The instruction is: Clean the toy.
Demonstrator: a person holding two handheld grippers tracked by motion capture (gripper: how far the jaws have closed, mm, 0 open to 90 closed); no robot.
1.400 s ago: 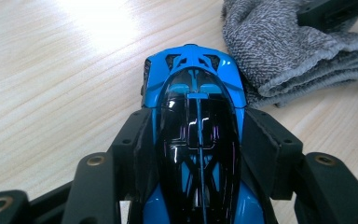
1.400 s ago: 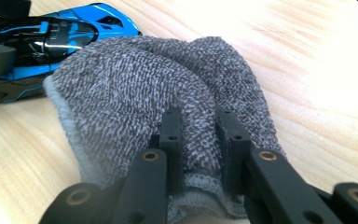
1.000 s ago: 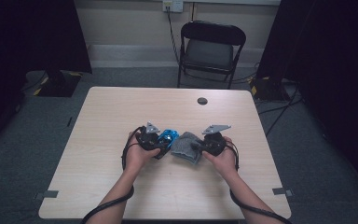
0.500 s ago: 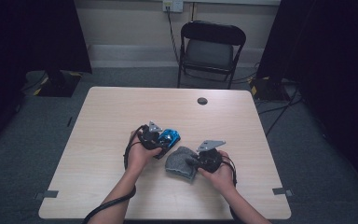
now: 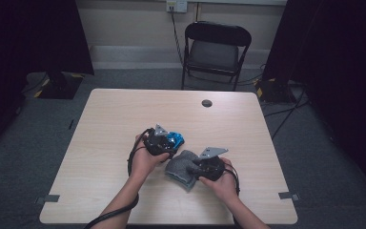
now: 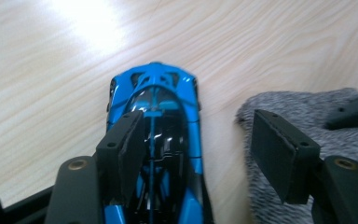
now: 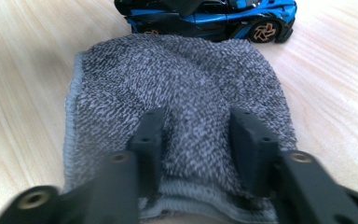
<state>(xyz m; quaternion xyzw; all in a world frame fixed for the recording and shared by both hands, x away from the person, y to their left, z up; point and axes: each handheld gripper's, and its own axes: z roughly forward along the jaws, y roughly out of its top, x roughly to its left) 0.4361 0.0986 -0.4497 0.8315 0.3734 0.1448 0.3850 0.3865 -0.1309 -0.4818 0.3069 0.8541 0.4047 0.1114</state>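
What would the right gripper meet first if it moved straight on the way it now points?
Probably the grey cloth, whose fabric already lies between the right gripper's open jaws. Beyond it stands the blue toy car, side on.

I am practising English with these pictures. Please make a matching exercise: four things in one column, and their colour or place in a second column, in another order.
1. toy car
2. cloth
3. chair
4. table

a. grey, under the right gripper
b. pale wood
c. blue, below the left gripper
d. black, beyond the table

Pairs: 1-c, 2-a, 3-d, 4-b
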